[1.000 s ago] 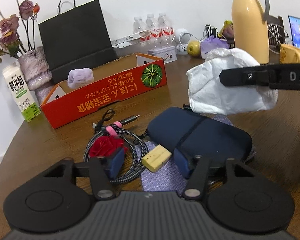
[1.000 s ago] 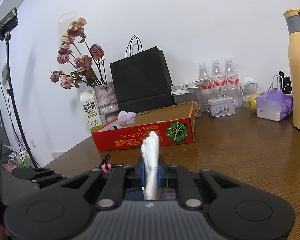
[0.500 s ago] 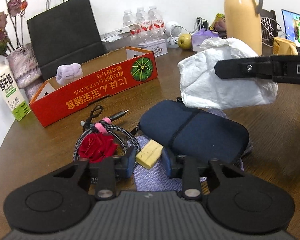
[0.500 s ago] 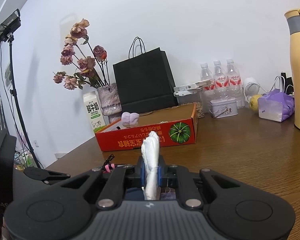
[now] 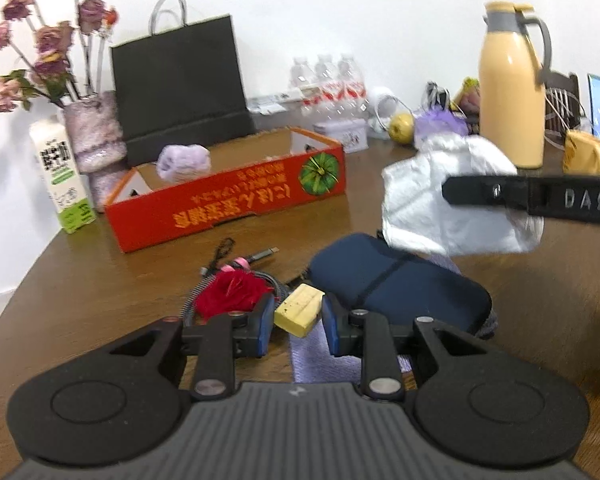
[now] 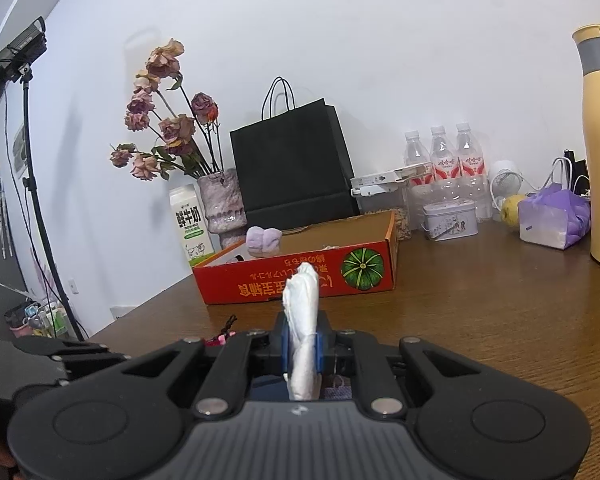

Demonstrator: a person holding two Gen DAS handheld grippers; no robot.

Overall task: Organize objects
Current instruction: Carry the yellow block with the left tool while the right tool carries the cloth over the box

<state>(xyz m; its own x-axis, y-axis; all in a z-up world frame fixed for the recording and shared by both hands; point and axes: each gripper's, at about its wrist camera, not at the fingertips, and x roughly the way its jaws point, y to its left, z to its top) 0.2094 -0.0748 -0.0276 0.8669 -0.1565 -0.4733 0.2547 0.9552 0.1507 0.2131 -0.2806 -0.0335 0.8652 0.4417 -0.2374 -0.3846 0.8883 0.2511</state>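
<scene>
My left gripper (image 5: pixel 294 330) is shut on a small yellow block (image 5: pixel 299 309) and holds it just above a purple cloth (image 5: pixel 320 354). Under and beside it lie a red fabric rose (image 5: pixel 232 292) on a coiled braided cable (image 5: pixel 196 300) and a dark blue pouch (image 5: pixel 396 284). My right gripper (image 6: pixel 302 350) is shut on a crumpled white tissue (image 6: pixel 302 320); in the left wrist view the tissue (image 5: pixel 452 208) hangs above the pouch. A red cardboard box (image 5: pixel 228 196) holds a lilac fabric bundle (image 5: pixel 184 160).
At the back of the brown table stand a milk carton (image 5: pixel 60 176), a vase of dried roses (image 5: pixel 92 136), a black paper bag (image 5: pixel 180 84), water bottles (image 5: pixel 328 80), a small tin (image 5: pixel 342 136), an apple (image 5: pixel 400 126) and a yellow thermos (image 5: pixel 512 88).
My left gripper has closed from wide open onto the yellow block and lifted it slightly. My right gripper keeps hold of the tissue, nearly still.
</scene>
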